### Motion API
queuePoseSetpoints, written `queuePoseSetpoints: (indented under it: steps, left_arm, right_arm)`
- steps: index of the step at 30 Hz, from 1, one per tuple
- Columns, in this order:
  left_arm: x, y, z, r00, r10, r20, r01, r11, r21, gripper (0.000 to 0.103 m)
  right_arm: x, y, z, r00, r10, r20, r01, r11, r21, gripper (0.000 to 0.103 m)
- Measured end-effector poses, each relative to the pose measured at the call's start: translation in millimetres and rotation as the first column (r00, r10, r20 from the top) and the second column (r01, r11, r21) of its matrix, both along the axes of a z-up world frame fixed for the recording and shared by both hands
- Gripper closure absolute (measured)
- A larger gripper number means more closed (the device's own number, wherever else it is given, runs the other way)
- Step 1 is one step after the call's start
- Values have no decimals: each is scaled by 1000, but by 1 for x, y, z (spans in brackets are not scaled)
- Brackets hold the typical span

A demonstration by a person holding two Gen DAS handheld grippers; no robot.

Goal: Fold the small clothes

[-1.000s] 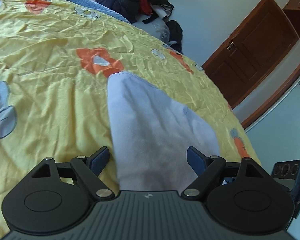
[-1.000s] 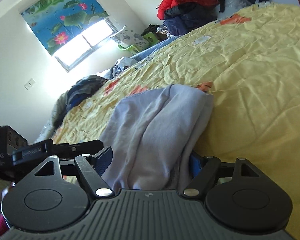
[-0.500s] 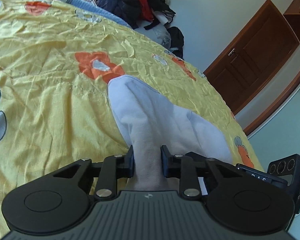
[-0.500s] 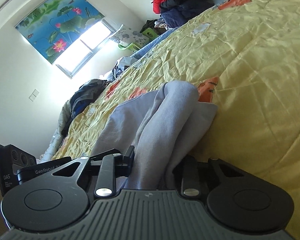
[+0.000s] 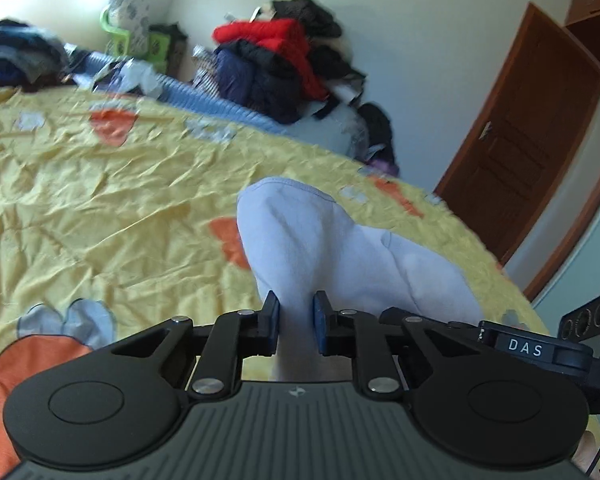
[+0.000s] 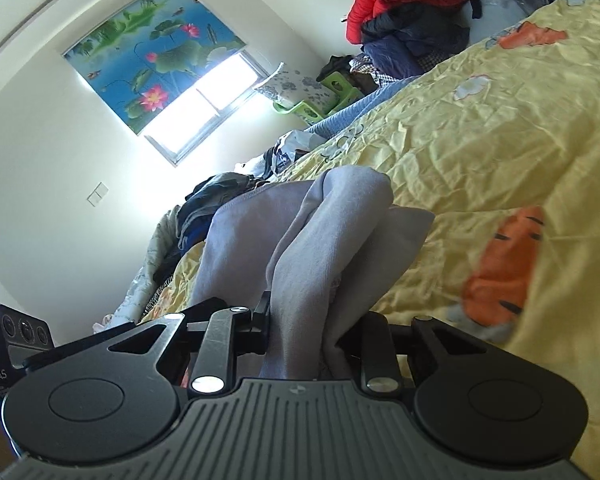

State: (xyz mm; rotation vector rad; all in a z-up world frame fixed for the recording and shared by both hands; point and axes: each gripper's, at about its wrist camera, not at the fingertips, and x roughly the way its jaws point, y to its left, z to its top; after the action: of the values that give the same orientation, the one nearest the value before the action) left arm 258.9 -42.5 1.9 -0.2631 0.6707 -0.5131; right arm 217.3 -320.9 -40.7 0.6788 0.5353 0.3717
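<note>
The left gripper and right gripper are each gripping the pale lavender garment, bunching it ahead over the bed.

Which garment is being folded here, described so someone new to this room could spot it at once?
Start from the bed's yellow bedspread with its orange and pale flower prints. On its near edge lies a small pale lavender garment, pinched by the left gripper and the right gripper. It is the only plain, light-coloured piece on the spread; the other clothes are dark and red heaps piled beyond the bed.
</note>
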Motion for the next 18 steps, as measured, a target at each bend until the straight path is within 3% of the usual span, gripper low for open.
queuePoseSetpoints:
  steps: [4, 7, 9, 12, 15, 17, 18]
  left_arm:
    - [15, 12, -14, 996, 61, -70, -61, 998, 8, 86]
    - [4, 19, -17, 996, 64, -69, -63, 998, 11, 86]
    - [-7, 21, -19, 995, 53, -88, -52, 998, 20, 86]
    - [-29, 26, -26, 992, 6, -124, -9, 1000, -24, 84]
    - [-50, 32, -38, 980, -55, -189, 34, 993, -110, 68]
    - [-65, 36, -46, 971, -79, -224, 39, 983, -178, 44]
    - [-71, 38, -51, 966, -97, -240, 44, 975, -217, 40]
  right_arm:
    - [15, 7, -18, 992, -80, -95, 71, 993, -95, 65]
    - [3, -5, -24, 989, -110, -103, 105, 993, -53, 56]
    - [-10, -15, -24, 987, -123, -106, 119, 992, -42, 45]
    - [-30, -28, -24, 985, -126, -119, 122, 992, -46, 41]
    - [-52, -39, -28, 987, -65, -147, 67, 998, 13, 39]
    - [-68, -42, -31, 987, -21, -156, 30, 998, 57, 36]
    - [-74, -43, -32, 988, 1, -154, 10, 997, 73, 35]
